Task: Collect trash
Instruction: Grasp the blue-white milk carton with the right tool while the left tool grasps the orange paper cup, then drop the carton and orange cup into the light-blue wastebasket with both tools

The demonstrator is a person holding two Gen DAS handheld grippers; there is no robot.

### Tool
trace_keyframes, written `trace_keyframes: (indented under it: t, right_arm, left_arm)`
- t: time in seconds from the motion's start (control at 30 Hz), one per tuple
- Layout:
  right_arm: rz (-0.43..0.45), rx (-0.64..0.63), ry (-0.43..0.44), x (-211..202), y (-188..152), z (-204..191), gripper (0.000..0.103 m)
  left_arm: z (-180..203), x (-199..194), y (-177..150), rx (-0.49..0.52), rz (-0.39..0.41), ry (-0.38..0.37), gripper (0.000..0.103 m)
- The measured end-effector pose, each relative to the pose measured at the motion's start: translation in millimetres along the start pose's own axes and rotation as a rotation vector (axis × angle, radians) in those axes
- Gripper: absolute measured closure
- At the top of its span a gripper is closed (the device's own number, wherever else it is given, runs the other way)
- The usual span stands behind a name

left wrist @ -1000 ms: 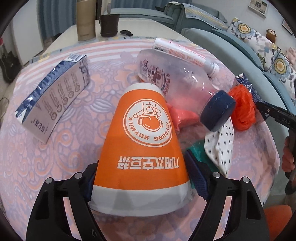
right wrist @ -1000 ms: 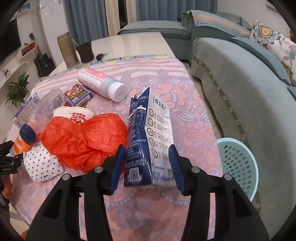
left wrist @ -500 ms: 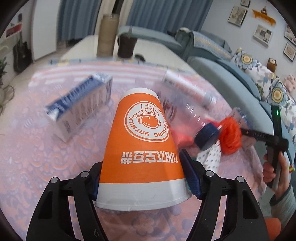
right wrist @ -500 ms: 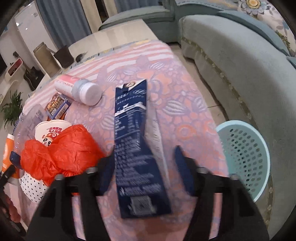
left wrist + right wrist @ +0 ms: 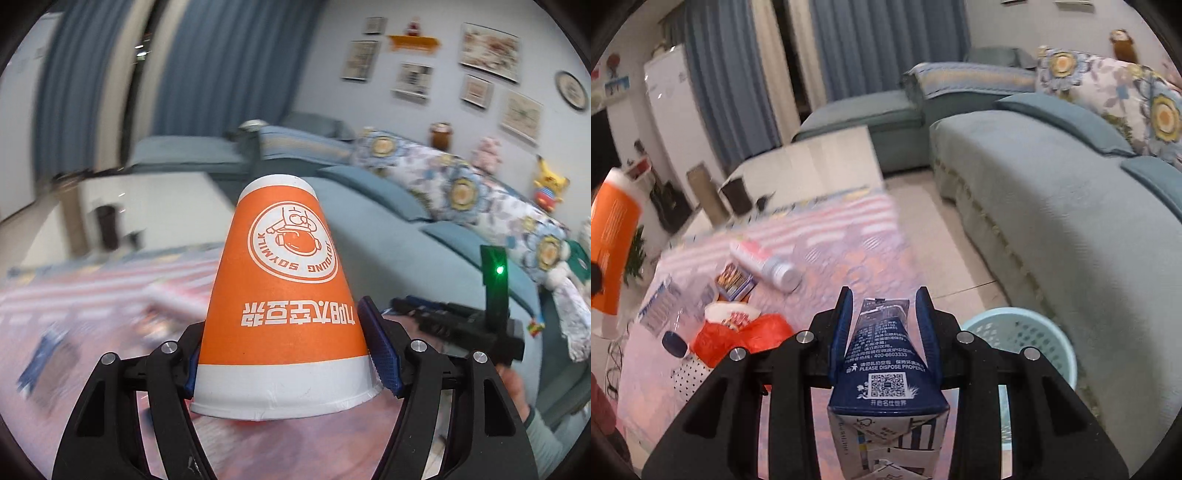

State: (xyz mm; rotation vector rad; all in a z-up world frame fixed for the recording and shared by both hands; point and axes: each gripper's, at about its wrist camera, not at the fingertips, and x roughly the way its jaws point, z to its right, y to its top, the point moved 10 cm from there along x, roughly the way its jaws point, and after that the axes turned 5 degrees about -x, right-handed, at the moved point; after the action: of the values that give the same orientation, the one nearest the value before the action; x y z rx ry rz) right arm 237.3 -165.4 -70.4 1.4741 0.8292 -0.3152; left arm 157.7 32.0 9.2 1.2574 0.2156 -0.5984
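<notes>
A: Firstly, what is gripped by the left gripper (image 5: 291,354)?

B: An orange paper cup (image 5: 286,295) is clamped between the blue pads, its wide mouth nearest the camera and its base pointing away. It is held clear above the patterned tablecloth (image 5: 74,295), which is blurred.

A: And the right gripper (image 5: 884,325)?

B: A dark blue carton (image 5: 884,365) is pinched between its narrowly set jaws, which are closed onto its sides, and it is held off the table. The carton is seen end-on, with a printed code on the near face.

A: What is seen beyond?

B: Just right of the carton, a pale blue perforated basket (image 5: 1034,332) stands on the floor beside a grey-blue sofa (image 5: 1052,203). To the left, on the table, a crumpled red bag (image 5: 738,338), a small printed packet (image 5: 735,282) and a lying white bottle (image 5: 764,260) are left. The orange cup is also seen at the far left edge of the right view.
</notes>
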Motion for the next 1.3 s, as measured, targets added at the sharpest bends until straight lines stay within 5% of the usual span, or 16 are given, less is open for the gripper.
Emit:
trace_keyframes:
  t: [0.23,0.47,0.63,1.0,1.3]
  right_arm:
    - [-0.027,0.167,-0.094,9.4,-28.6,99.7,0.071]
    - [-0.155,0.303,-0.156,58.1,-90.3,163.3,0.071]
    - [-0.219,0.352,-0.171,83.7,-118.6,179.7,0.07]
    - [-0.218,0.362,-0.167,68.9,-127.2,174.0,0.07]
    - [-0.051,0.194,-0.074,7.2,-87.0,93.6,0.059]
  left_arm:
    - [85.9,94.8,-19.7,0.054,-0.091,-0.132,0.035]
    - [110.3,194.8,-92.0,0.07,-0.303,-0.162,0.033]
    - [110.7,218.8,-124.4,0.095,-0.374,-0.153,0.033]
    - [92.7,196.7,-112.0,0.047,-0.349,-0.17,0.031]
    - [75.5,115.0,-81.1,-0.017,-0.219,-0.193,0.026]
